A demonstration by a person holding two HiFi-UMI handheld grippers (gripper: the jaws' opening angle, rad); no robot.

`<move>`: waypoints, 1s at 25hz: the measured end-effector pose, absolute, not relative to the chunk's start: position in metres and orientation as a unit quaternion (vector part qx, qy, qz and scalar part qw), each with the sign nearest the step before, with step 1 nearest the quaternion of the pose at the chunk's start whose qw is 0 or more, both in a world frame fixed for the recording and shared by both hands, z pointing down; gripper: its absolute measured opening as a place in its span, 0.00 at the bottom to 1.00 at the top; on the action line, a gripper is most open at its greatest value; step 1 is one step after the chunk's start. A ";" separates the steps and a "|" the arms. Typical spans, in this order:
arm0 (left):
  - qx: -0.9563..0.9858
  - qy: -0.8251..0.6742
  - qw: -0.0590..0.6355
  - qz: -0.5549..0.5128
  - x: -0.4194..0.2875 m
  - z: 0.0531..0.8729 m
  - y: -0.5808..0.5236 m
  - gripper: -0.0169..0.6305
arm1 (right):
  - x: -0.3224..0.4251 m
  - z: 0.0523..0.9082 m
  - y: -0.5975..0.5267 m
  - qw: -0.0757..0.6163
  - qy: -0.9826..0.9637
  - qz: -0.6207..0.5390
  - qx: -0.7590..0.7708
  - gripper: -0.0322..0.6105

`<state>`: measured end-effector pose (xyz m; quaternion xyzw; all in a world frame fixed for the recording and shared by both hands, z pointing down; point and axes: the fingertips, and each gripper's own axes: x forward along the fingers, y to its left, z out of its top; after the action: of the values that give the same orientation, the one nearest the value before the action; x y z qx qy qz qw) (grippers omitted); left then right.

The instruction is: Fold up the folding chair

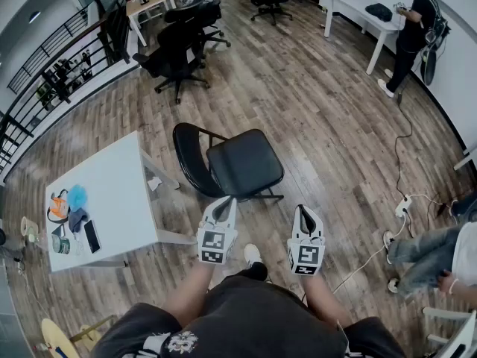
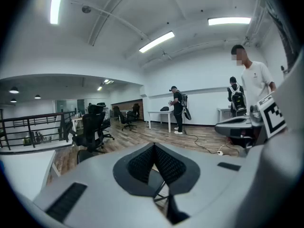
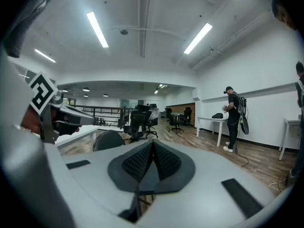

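Observation:
A black folding chair (image 1: 235, 162) stands unfolded on the wooden floor just ahead of me, its backrest (image 1: 190, 155) toward the left and its seat facing up. My left gripper (image 1: 223, 205) hovers at the seat's near edge, jaws shut with nothing between them. My right gripper (image 1: 305, 213) hangs a little to the right of the chair, apart from it, also shut and empty. In the left gripper view the shut gripper (image 2: 154, 148) points over the chair. In the right gripper view the chair's backrest (image 3: 108, 140) shows left of the shut gripper (image 3: 153, 146).
A white table (image 1: 104, 200) with small items stands close on the left. Black office chairs (image 1: 179, 43) sit further back. A power strip with cables (image 1: 406, 203) lies on the floor at right, near a seated person (image 1: 440, 252). Another person (image 1: 414, 28) stands by a far white desk.

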<state>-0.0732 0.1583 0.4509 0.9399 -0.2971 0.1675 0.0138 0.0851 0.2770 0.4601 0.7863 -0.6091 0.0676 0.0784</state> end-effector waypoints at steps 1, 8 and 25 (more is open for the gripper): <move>0.940 -0.300 0.020 0.163 -0.069 0.449 0.146 0.03 | 0.090 0.463 0.265 0.083 -0.611 0.071 0.784 0.07; 0.938 -0.311 0.049 0.148 -0.058 0.452 0.084 0.03 | 0.099 0.466 0.198 0.108 -0.631 0.065 0.765 0.07; 0.899 -0.390 0.111 0.164 -0.057 0.494 -0.023 0.03 | 0.124 0.513 0.051 0.137 -0.692 0.095 0.703 0.07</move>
<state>-0.0573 -0.0226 0.4936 0.8993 -0.3900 0.1642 0.1106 0.1237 0.0505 0.5132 0.7026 -0.6918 0.0953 0.1368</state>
